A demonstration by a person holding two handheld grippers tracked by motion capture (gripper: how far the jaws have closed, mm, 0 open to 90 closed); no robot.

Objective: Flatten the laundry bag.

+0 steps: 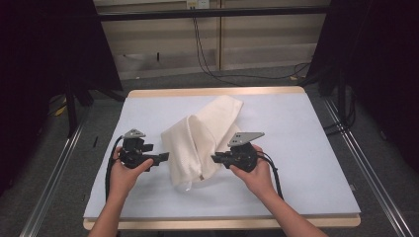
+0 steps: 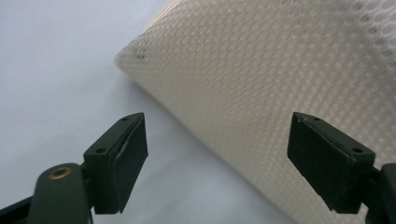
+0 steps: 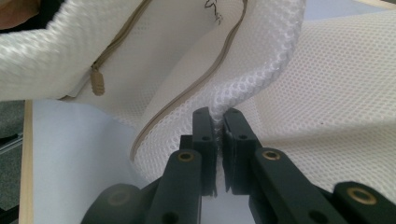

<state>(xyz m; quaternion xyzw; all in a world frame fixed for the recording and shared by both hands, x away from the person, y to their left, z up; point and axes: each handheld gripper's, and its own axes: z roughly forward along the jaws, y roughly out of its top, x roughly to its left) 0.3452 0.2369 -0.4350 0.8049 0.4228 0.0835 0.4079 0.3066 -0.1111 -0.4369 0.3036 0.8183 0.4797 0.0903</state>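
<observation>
A white mesh laundry bag (image 1: 200, 140) lies loosely folded and rumpled near the middle of a pale blue-grey surface (image 1: 306, 148) with a light wooden rim. Its fabric is a soft honeycomb netting, and a beige zipper (image 3: 187, 100) with a small tan pull (image 3: 97, 83) curves along one edge. The right gripper (image 3: 218, 122), of matte black plastic with brass-coloured pivots, has its jaws pressed together, pinching a raised fold of the mesh at the bag's right side. The left gripper (image 2: 217, 144) sits just left of the bag, its flat, padded jaws spread wide and holding nothing, facing the bag's rounded folded edge
</observation>
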